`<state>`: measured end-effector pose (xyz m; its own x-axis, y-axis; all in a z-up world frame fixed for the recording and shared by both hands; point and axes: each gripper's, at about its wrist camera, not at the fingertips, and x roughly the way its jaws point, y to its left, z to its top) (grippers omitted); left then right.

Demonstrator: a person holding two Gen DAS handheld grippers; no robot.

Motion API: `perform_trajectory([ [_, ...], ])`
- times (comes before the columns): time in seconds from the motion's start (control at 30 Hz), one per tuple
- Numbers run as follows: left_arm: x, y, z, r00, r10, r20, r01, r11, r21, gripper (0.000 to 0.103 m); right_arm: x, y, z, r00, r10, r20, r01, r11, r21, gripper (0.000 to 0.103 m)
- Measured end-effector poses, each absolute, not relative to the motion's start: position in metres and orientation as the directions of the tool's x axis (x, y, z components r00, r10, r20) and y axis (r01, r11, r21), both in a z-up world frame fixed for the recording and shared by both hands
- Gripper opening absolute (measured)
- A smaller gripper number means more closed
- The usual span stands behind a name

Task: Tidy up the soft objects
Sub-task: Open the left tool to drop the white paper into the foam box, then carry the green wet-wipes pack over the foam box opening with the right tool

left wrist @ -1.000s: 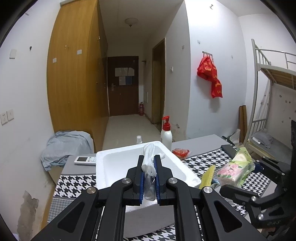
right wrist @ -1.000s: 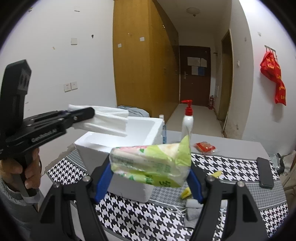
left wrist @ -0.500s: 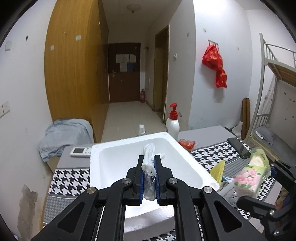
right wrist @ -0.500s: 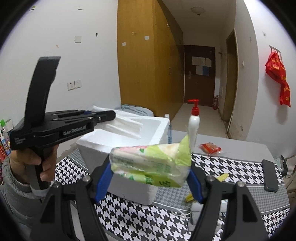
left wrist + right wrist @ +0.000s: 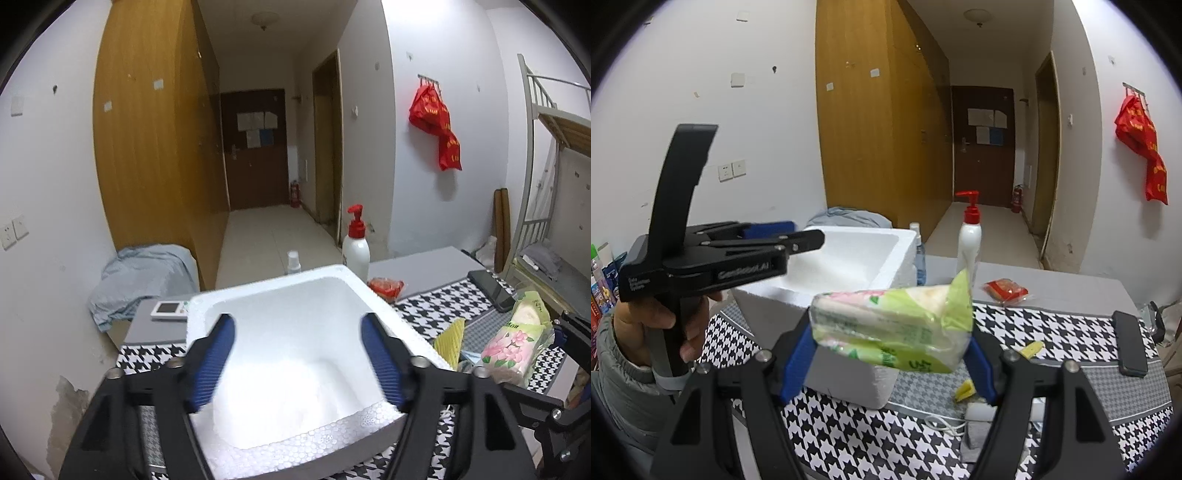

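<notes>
Blue-padded fingers of the right gripper (image 5: 890, 354) clamp a green tissue pack (image 5: 892, 325) held above the houndstooth tabletop (image 5: 1052, 332). At ten o'clock, the left gripper (image 5: 297, 356) hangs over the white foam box (image 5: 280, 291), its fingers opening with nothing between them. Beyond, at twelve o'clock, stands a pump bottle (image 5: 969, 236).
</notes>
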<state>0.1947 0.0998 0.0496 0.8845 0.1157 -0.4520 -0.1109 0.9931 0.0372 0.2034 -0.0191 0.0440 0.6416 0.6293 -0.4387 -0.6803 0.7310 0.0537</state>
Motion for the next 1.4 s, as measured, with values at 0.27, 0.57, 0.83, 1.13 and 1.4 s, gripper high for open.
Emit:
perform_trajectory([
  [0.27,0.169,0.102,0.053,0.912,0.095,-0.4,-0.101,0.995,0.005,0.102,0.201,-0.024,0.044,0.652,0.621,-0.435,-0.669,0.741,0.054,0.076],
  [0.57,0.134,0.106,0.06,0.929,0.148,-0.34,-0.157,0.988,0.003,0.102,0.197,-0.029,0.047,0.666,0.608,-0.432,-0.655,0.754,0.052,0.076],
  [0.83,0.12,0.114,0.061,0.917,0.214,-0.335,-0.215,0.976,0.036,0.102,0.197,-0.026,0.049,0.676,0.599,-0.429,-0.651,0.758,0.034,0.076],
  [1.13,0.094,0.133,0.061,0.908,0.286,-0.308,-0.289,0.957,0.036,0.102,0.204,-0.013,0.053,0.68,0.592,-0.434,-0.649,0.761,0.022,0.076],
  [1.4,0.072,0.137,0.048,0.924,0.222,-0.31,-0.22,0.975,0.042,0.102,0.204,0.006,0.063,0.677,0.602,-0.424,-0.666,0.746,-0.004,0.076],
])
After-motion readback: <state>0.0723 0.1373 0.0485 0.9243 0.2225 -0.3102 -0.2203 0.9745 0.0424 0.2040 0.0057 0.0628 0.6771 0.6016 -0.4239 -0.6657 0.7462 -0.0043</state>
